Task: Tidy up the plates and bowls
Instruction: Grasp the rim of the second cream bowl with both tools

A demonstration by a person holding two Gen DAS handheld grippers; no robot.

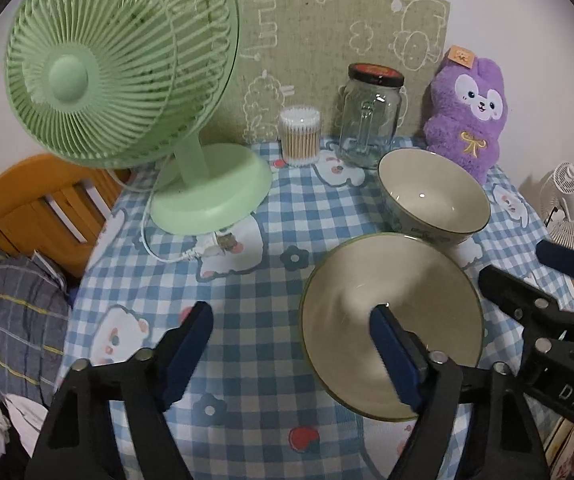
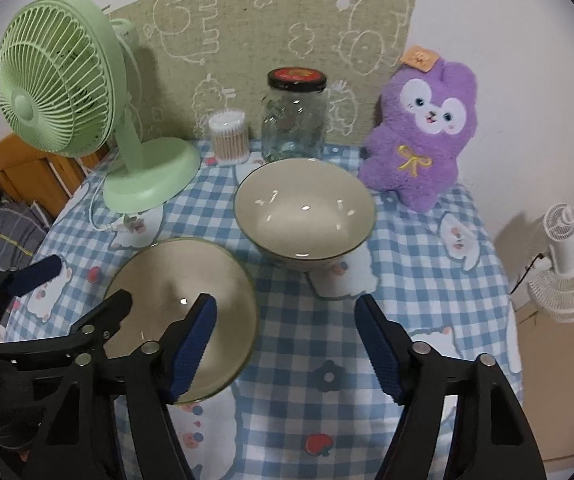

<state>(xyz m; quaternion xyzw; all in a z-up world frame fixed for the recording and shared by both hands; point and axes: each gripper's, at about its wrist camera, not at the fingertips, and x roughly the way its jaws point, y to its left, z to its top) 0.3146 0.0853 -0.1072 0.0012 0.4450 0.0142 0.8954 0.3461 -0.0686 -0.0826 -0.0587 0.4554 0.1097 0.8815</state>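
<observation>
Hovering over a surface (image 2: 427,280) spread with blue-and-white checked cloth, the left gripper (image 1: 291,354) and right gripper (image 2: 287,352) both stand with jaws parted and nothing clamped. One blue pad of each overlaps the near plate (image 1: 391,312), a shallow cream dish with a green rim, though neither pair visibly presses on it. Just behind the plate, almost touching its far edge, sits a cream bowl (image 2: 305,216), upright and empty. Along the back stand a green desk fan (image 1: 119,80), a tub of cotton swabs (image 1: 300,136), a glass jar (image 1: 371,120) with a dark lid, and a purple plush toy (image 2: 423,132).
</observation>
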